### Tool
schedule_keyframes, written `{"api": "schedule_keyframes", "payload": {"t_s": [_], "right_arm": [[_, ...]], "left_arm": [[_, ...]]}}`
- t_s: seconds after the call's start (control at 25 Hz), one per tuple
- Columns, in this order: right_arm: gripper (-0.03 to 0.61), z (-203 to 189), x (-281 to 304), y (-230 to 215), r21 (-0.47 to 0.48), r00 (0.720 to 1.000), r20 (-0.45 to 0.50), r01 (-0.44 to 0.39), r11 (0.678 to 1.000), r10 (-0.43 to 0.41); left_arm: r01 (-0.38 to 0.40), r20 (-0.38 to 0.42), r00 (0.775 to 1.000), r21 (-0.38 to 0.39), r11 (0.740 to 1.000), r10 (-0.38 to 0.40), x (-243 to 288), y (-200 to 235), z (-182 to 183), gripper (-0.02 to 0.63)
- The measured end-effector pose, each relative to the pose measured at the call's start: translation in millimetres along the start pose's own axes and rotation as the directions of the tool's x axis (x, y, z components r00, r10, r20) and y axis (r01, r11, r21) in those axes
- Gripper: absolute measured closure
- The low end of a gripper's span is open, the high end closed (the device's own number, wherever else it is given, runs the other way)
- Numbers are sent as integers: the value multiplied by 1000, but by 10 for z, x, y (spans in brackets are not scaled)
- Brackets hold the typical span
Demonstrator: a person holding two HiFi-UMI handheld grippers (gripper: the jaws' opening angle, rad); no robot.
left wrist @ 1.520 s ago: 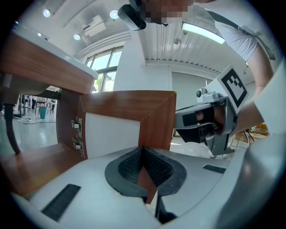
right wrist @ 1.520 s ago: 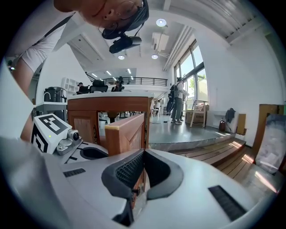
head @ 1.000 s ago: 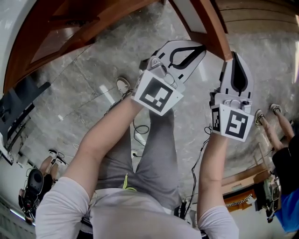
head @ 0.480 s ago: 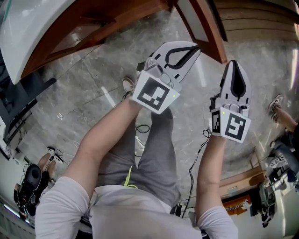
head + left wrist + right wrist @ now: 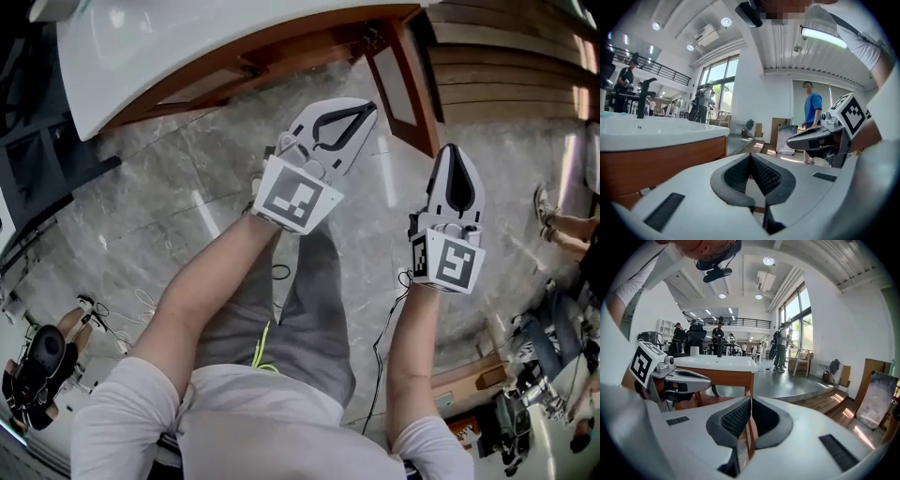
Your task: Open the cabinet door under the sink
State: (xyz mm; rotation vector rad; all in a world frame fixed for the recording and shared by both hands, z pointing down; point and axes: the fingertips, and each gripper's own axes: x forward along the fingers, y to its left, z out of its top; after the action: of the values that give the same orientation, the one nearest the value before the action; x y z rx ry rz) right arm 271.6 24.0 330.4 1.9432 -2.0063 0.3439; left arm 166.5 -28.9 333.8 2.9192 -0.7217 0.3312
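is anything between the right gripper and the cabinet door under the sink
Nothing visible does. Only floor shows between the right gripper and the cabinet door; the left gripper is off to one side.

Floor: grey glossy stone with pale veins.
Standing on it: wooden sink cabinet with a white top, on slim legs.
Lying on it: black cable.
Right edge: wooden steps.
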Motion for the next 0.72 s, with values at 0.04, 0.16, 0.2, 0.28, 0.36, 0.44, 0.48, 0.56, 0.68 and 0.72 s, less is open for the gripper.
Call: {"api": "schedule_keyframes", "payload": {"t_s": [0.04, 0.16, 0.2, 0.28, 0.36, 0.44, 0.48, 0.56, 0.68, 0.72], "right_arm": [[543, 105, 17, 61, -8, 1000, 5, -12, 1000, 12], [543, 397, 61, 266, -20, 999, 9, -38, 999, 38], [543, 494, 73, 339, -21, 999, 10, -45, 999, 45], [543, 706, 91, 476, -20, 998, 19, -61, 998, 62], [543, 949, 89, 590, -16, 996, 36, -78, 997, 78], [543, 1211, 66, 692, -17, 994, 56, -92, 996, 93], [543, 1343, 50, 738, -18, 993, 67, -98, 995, 99], [543, 1592, 15, 814, -18, 990, 87, -109, 994, 110], [543, 1913, -75, 905, -11, 986, 109, -123, 992, 123], [543, 2016, -120, 932, -10, 985, 115, -127, 992, 128]], "left_arm": [[-8, 7, 1000, 6, 1000, 8, -61, 65, 108, 606], [-34, 31, 999, 13, 999, 34, -280, 272, 417, 606], [-45, 40, 998, 15, 999, 45, -364, 345, 520, 606], [-71, 61, 996, 20, 997, 70, -533, 490, 738, 607], [-99, 86, 992, 19, 995, 97, -696, 618, 974, 606], [-128, 109, 986, 12, 992, 126, -859, 730, 1208, 606], [-142, 120, 983, 9, 990, 140, -938, 781, 1322, 606], [-167, 141, 976, 3, 986, 165, -1083, 871, 1545, 606], [-196, 176, 965, -10, 981, 195, -1294, 965, 1880, 606], [-204, 185, 961, -15, 979, 203, -1369, 985, 1998, 606]]}}
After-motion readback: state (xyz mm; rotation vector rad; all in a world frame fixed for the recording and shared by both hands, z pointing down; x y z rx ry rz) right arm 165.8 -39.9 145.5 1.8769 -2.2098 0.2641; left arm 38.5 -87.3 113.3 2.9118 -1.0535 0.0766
